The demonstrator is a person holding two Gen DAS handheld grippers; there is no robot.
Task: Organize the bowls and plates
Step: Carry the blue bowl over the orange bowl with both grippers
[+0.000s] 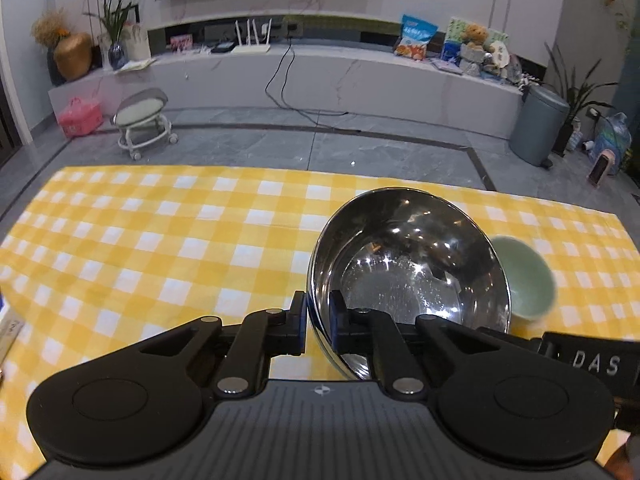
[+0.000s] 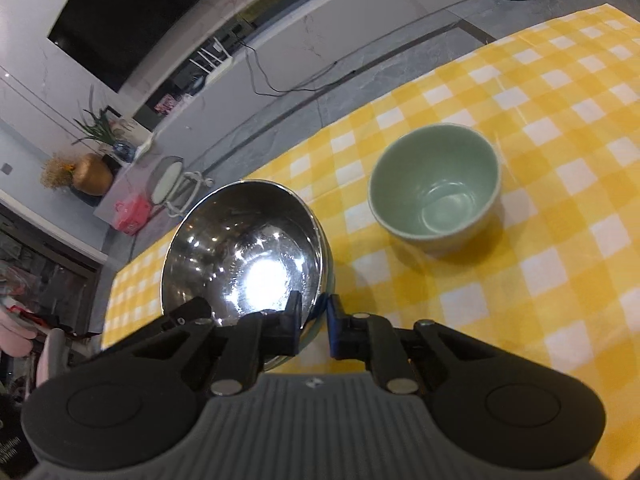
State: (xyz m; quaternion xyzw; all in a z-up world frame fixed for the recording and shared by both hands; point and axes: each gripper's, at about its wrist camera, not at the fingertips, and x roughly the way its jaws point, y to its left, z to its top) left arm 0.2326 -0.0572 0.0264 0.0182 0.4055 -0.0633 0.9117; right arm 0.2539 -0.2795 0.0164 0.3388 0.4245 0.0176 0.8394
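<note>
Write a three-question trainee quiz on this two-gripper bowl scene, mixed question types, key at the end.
1. True or false: the left gripper and the right gripper both clamp the rim of the steel bowl.
2. Multiple choice: the green bowl is A) stacked inside the steel bowl, B) standing upright on the checked tablecloth, apart from the steel bowl, C) upside down.
3. Fill in: the green bowl holds ____.

Key: 1 true; 2 B; 3 nothing
</note>
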